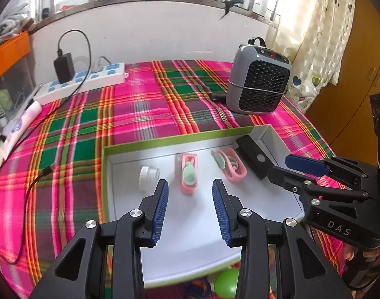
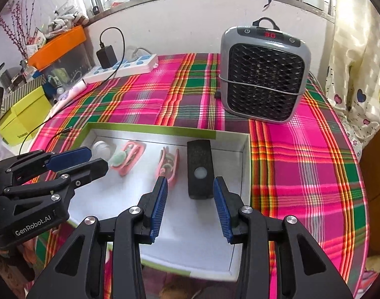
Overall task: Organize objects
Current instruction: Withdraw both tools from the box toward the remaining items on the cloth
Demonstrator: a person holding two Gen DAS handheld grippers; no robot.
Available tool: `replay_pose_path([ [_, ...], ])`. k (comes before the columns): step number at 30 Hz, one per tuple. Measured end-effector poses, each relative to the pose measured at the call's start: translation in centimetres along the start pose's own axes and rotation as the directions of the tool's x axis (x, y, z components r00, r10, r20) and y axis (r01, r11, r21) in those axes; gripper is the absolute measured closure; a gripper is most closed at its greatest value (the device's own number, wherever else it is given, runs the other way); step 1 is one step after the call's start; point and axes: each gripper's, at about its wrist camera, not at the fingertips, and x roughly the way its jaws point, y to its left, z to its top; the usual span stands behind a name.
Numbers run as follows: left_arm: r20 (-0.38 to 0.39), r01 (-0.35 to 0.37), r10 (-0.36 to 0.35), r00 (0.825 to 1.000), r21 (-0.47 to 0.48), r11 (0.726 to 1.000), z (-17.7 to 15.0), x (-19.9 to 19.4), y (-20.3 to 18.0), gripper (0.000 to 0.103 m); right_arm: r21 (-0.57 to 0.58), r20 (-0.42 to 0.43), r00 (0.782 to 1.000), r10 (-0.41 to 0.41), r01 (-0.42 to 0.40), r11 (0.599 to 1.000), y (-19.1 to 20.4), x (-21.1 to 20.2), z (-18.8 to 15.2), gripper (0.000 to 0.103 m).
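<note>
A white shallow box with a green rim (image 1: 165, 140) (image 2: 150, 129) lies on the plaid table. In it are a white round jar (image 1: 148, 174) (image 2: 102, 148), two pink cases with green parts (image 1: 189, 173) (image 1: 230, 165) (image 2: 126, 158) (image 2: 168, 165) and a black block with a round white button (image 1: 254, 158) (image 2: 200, 168). My left gripper (image 1: 190, 190) is open and empty above the box, over the left pink case. My right gripper (image 2: 190, 189) is open and empty, just short of the black block. Each gripper shows in the other view (image 1: 279, 167) (image 2: 97, 159).
A grey fan heater (image 1: 259, 79) (image 2: 264, 74) stands behind the box at the right. A white power strip with a black charger (image 1: 85, 79) (image 2: 122, 68) lies at the back left, its cable trailing over the cloth. Boxes and clutter (image 2: 28, 114) sit off the table's left edge.
</note>
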Motion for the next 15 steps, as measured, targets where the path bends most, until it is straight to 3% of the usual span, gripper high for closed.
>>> replay_pose_path([
  [15,0.041,-0.014,0.014,0.999,-0.002,1.000,-4.0,-4.0,-0.3,0.068,-0.005,0.052,0.999,-0.014,0.014,1.000,1.1,-3.6,-3.6,0.064],
])
